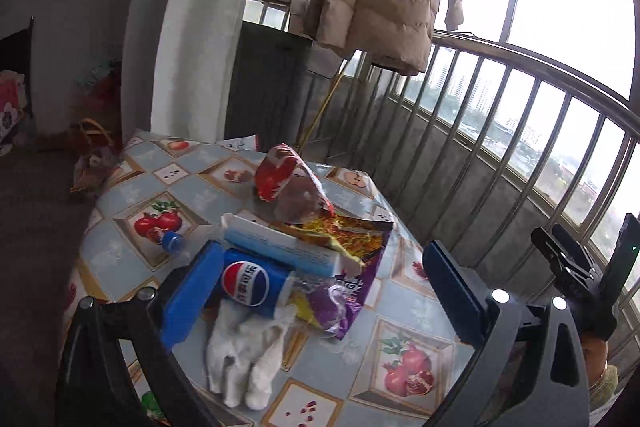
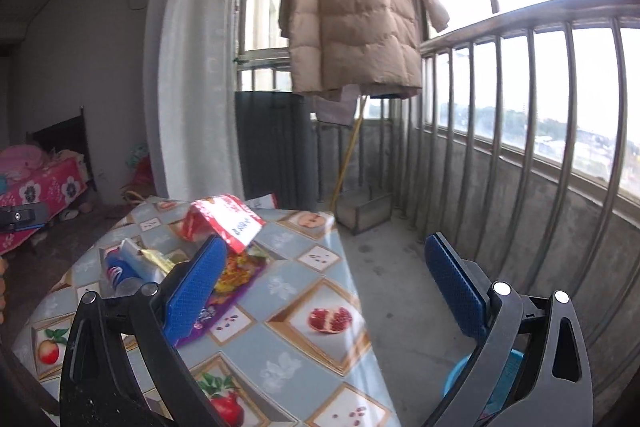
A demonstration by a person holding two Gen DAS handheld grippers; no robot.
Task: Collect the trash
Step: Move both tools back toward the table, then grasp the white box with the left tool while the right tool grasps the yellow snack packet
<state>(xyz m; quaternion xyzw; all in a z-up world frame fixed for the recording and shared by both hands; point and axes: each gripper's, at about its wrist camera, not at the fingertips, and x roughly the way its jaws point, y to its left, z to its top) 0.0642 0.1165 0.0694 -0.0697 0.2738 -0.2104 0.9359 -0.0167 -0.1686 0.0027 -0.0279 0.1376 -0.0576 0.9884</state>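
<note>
A heap of trash lies on the round table (image 1: pixel 416 311) with the fruit-print cloth. It holds a red snack bag (image 1: pixel 286 177), a white and blue carton (image 1: pixel 280 247), a Pepsi bottle (image 1: pixel 246 281), a yellow and purple wrapper (image 1: pixel 352 239) and a crumpled white tissue (image 1: pixel 244 359). My left gripper (image 1: pixel 320 295) hangs open just above the heap, its fingers on either side of the bottle and wrappers, touching none. My right gripper (image 2: pixel 324 287) is open and empty over the table's right edge (image 2: pixel 340 267), with the red snack bag (image 2: pixel 224 219) and the Pepsi bottle (image 2: pixel 118 269) ahead to its left.
A blue bottle cap (image 1: pixel 172 241) lies left of the heap. A blue bin (image 2: pixel 480 383) sits on the floor behind my right finger. A metal box (image 2: pixel 364 213) and railing (image 2: pixel 520 131) bound the balcony. A beige coat (image 2: pixel 352 7) hangs ahead.
</note>
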